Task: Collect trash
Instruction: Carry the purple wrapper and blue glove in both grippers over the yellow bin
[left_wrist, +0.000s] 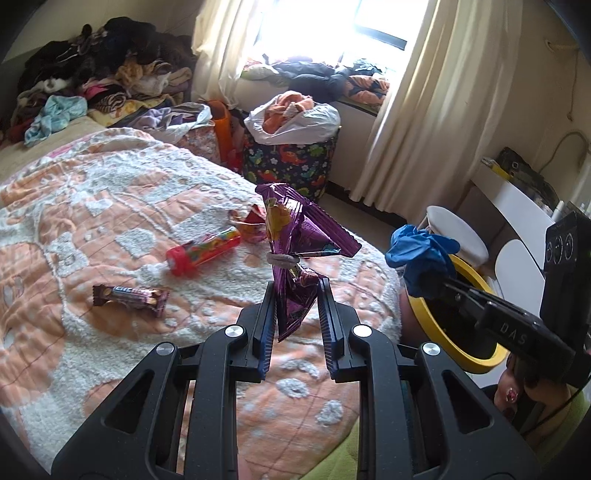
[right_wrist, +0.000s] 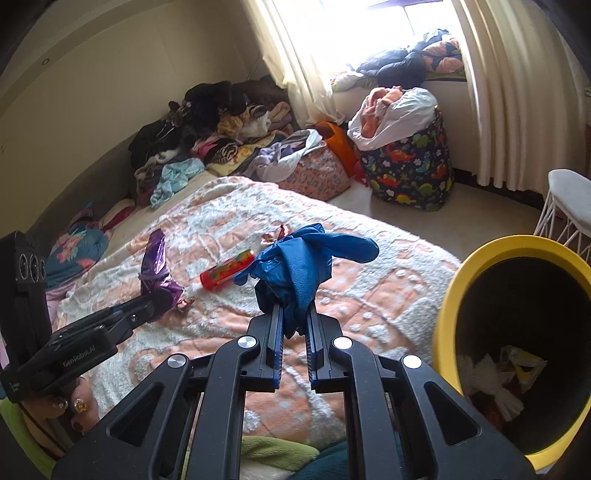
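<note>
Purple wrapper (left_wrist: 303, 236) in left hand-held gripper (left_wrist: 297, 291)

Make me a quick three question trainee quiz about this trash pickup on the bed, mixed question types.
1. True or false: the left gripper is shut on a purple snack wrapper.
2. Multiple choice: the right gripper holds A) a candy bar, B) a blue disposable glove, C) a sock.
3. Fill in: the yellow-rimmed trash bin stands to the ____ of the right gripper.

Key: 1 true; 2 B; 3 right. Still lying on the bedspread: the red candy tube and the chocolate bar wrapper.
</note>
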